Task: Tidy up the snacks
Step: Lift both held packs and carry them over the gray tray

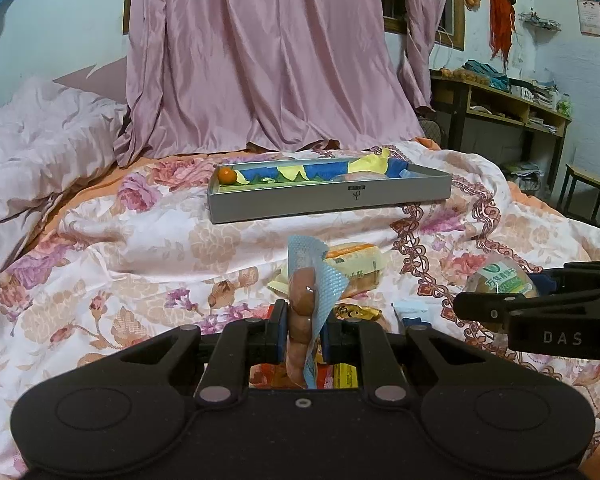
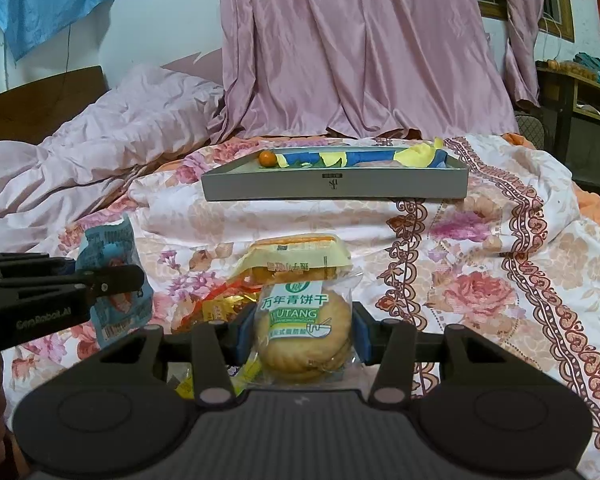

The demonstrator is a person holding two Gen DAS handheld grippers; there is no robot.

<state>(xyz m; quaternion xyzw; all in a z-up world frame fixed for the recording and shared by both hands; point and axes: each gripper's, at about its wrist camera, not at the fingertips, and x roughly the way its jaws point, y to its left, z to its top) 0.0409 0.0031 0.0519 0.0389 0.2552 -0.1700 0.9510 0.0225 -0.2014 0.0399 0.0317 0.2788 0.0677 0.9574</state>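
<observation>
My left gripper [image 1: 303,336] is shut on a sausage pack [image 1: 302,300] in clear and blue wrap, held upright above the floral bedspread. My right gripper [image 2: 303,336] is shut on a biscuit pack [image 2: 306,332] with a green and white label. Each gripper shows in the other's view: the right gripper [image 1: 496,304] at the right edge, the left gripper [image 2: 112,280] at the left with the sausage pack [image 2: 116,276]. A grey tray [image 1: 328,200] lies farther back on the bed, holding an orange [image 1: 227,175] and wrapped snacks. The same grey tray [image 2: 332,190] sits straight ahead in the right wrist view.
A yellow cake pack [image 2: 296,256] and a gold-wrapped snack [image 2: 220,308] lie on the bedspread between the grippers and the tray. A crumpled pink duvet [image 1: 40,140] is heaped at the left, pink curtains [image 1: 260,60] hang behind, and a wooden desk [image 1: 508,116] stands at the right.
</observation>
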